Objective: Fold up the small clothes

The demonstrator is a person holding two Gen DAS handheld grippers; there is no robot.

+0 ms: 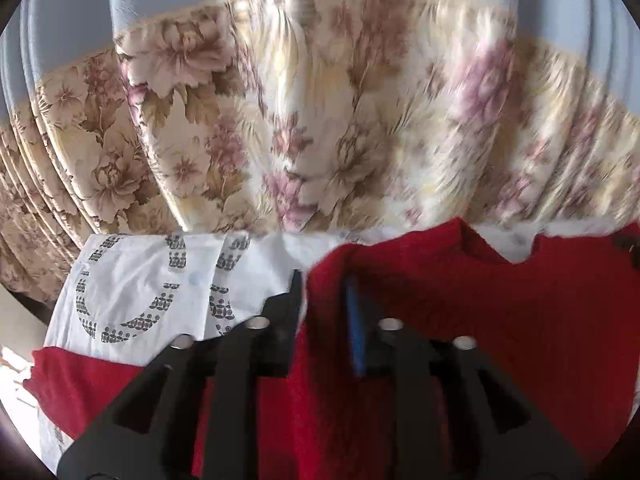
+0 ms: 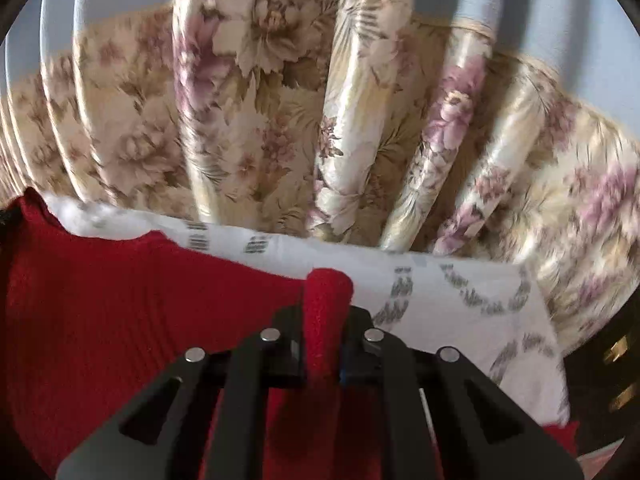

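A red ribbed knit garment (image 1: 500,320) hangs stretched between both grippers above a white cloth with grey ring prints (image 1: 136,280). My left gripper (image 1: 324,300) is shut on one upper edge of the red garment, with red fabric bunched between its fingers. In the right wrist view the red garment (image 2: 120,300) spreads to the left, and my right gripper (image 2: 326,320) is shut on a pinched fold of it that sticks up between the fingers. The white printed cloth (image 2: 460,300) lies behind and to the right.
A floral curtain (image 1: 300,120) in cream, brown and pink hangs in folds right behind the table, with a pale blue band above it; it also fills the right wrist view (image 2: 320,120). A dark piece of furniture (image 2: 612,360) stands at the far right.
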